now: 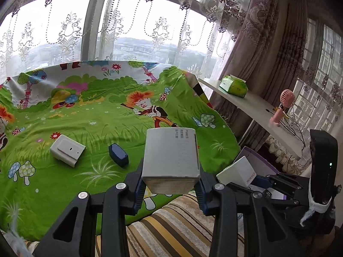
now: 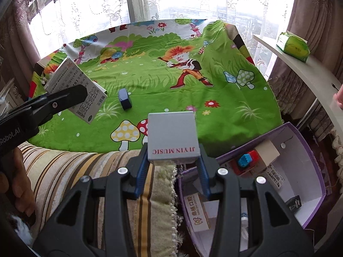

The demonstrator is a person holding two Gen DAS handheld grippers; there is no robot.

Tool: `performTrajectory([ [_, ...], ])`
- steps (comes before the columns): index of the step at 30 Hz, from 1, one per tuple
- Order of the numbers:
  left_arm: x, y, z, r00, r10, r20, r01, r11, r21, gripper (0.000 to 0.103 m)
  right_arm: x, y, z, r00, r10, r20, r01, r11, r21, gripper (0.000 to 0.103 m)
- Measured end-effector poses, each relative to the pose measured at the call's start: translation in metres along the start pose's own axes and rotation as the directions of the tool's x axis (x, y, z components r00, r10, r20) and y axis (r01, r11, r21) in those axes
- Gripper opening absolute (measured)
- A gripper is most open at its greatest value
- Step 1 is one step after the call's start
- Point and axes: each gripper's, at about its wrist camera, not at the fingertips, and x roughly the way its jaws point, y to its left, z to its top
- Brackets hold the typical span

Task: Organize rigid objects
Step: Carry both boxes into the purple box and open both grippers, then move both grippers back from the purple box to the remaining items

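Note:
In the left wrist view my left gripper [image 1: 171,184] is shut on a grey-white carton with small print [image 1: 171,158], held above the near edge of the green cartoon cloth [image 1: 90,115]. My right gripper [image 2: 173,165] is shut on a grey box marked JIYIN MUSIC [image 2: 172,137], above the cloth's edge and just left of a purple storage box [image 2: 308,201]. On the cloth lie a dark blue small box [image 1: 118,155] and a white plug-like box [image 1: 67,150]. The right wrist view also shows the left gripper [image 2: 70,98] with its printed carton [image 2: 72,81].
The purple box holds a red and blue toy car [image 2: 246,160], a cardboard carton [image 2: 267,152], a printed packet [image 2: 199,214] and a small black item [image 2: 294,203]. A striped cushion [image 2: 75,171] lies below. A white shelf [image 1: 253,107] carries a green tissue pack [image 1: 234,85] and pink fan [image 1: 283,107].

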Motion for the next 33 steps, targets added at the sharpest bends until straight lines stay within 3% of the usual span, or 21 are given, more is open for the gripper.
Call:
performTrajectory([
  [9,-0.003,-0.051,-0.005,0.995,-0.099,-0.029,0.102,0.987,0.124,0.041,-0.042,-0.068,-0.01,0.992,-0.116,0.044,0.112,0.989,0.093,0.046],
  [18,-0.003,-0.104,-0.016,0.967,-0.237,-0.089,0.252,0.938,0.24,0.041,-0.066,-0.117,-0.021,0.976,-0.208,0.063,0.195,0.966,0.168,0.046],
  [27,-0.005,-0.139,-0.031,0.921,-0.347,-0.179,0.388,0.862,0.325,0.042,-0.071,-0.135,-0.027,0.965,-0.257,0.048,0.242,0.947,0.21,0.047],
  [33,-0.004,-0.141,-0.032,0.916,-0.355,-0.189,0.399,0.855,0.331,0.054,-0.069,-0.136,-0.027,0.965,-0.256,0.048,0.241,0.947,0.211,0.059],
])
